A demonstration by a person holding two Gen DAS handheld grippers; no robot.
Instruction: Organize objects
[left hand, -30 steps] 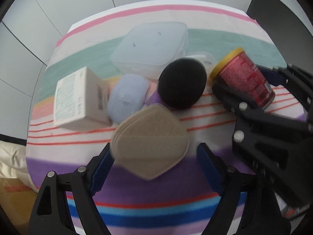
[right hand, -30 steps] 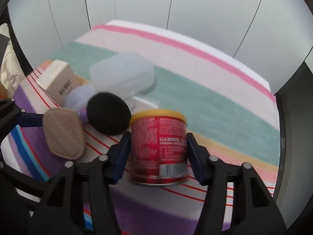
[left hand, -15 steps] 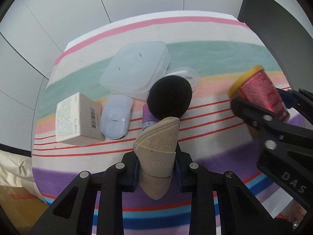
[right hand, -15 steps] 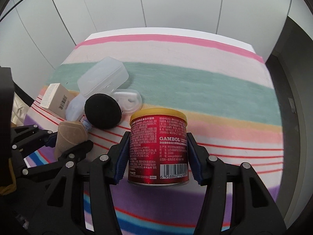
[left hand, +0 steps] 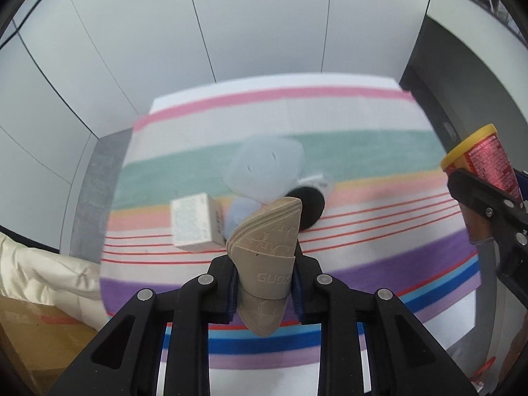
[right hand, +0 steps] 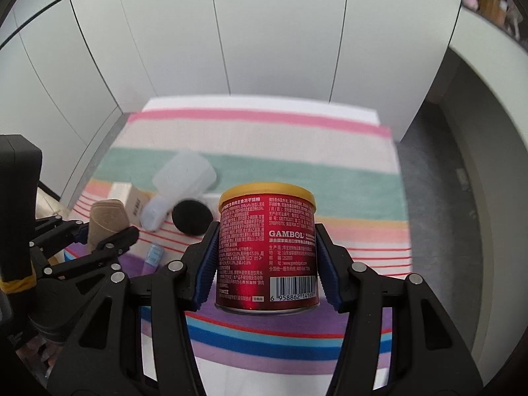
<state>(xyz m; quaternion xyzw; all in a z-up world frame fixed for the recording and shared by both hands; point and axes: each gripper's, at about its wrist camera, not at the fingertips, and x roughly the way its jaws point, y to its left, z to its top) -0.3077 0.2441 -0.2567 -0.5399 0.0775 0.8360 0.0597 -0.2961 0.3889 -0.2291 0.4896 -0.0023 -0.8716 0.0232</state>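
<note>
The pouch [left hand: 264, 264], a beige embossed piece folded on itself, sits clamped between the pads of the left gripper [left hand: 264, 288], whose jaws are closing the last fraction onto it; it hangs clear above the striped cloth [left hand: 363, 132]. The can [right hand: 267, 247], red with a yellow lid, is held upright in the right gripper [right hand: 267, 264], jaws clamped on its sides, also clear of the cloth. Below remain a white box [left hand: 194, 227], a clear case [left hand: 267, 168], a black disc [left hand: 312, 206] and a pale blue item [left hand: 237, 214], clustered and partly overlapping. Judged step: carry, with both items lifted. No destination is visible. The next move calls for a free spot, a level descent, and release only once each item rests.
</note>
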